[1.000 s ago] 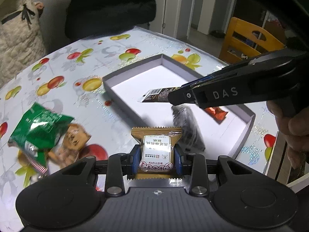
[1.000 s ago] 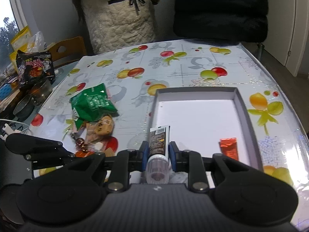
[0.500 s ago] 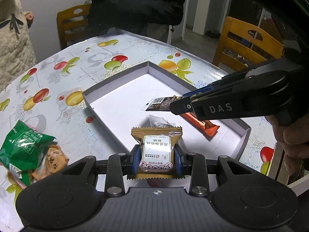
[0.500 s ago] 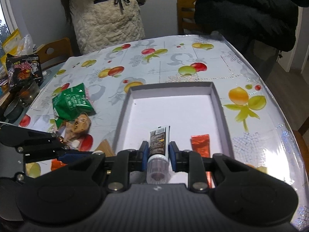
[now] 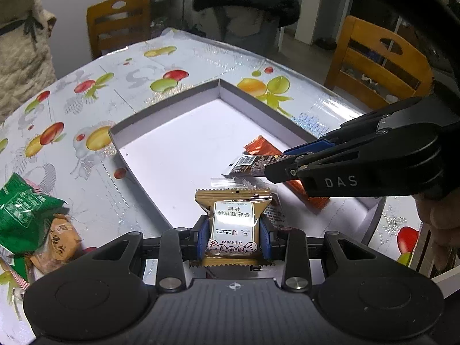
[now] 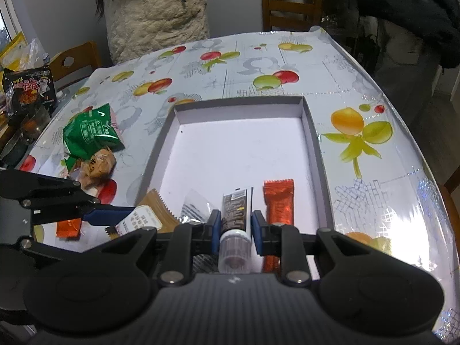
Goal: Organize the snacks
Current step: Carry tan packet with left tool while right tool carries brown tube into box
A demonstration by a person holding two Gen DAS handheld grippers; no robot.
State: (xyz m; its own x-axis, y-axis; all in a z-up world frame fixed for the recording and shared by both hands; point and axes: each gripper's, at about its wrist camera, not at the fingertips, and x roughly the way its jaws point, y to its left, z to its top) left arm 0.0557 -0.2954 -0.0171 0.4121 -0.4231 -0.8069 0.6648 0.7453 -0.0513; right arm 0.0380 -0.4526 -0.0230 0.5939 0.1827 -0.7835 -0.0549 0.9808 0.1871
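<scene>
You are holding the tube [image 6: 234, 214] in the right gripper [image 6: 234, 227], long axis pointing fwd over the tray [image 6: 312, 132]; left gripper [image 5: 234, 230] is clamping the brown pkt [image 5: 233, 218] just beside.

The tabletop [image 6: 244, 66] wears a fruit-printed cloth. Beyond its far edge stand a wooden chair [image 6: 290, 3] and a person in a cream fleece coat [image 6: 158, 14]; another wooden chair [image 5: 379, 66] stands beside it.

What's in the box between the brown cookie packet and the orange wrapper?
In the right wrist view, a clear crinkly packet and the dark tube lie between the brown cookie packet and the orange wrapper.
</scene>
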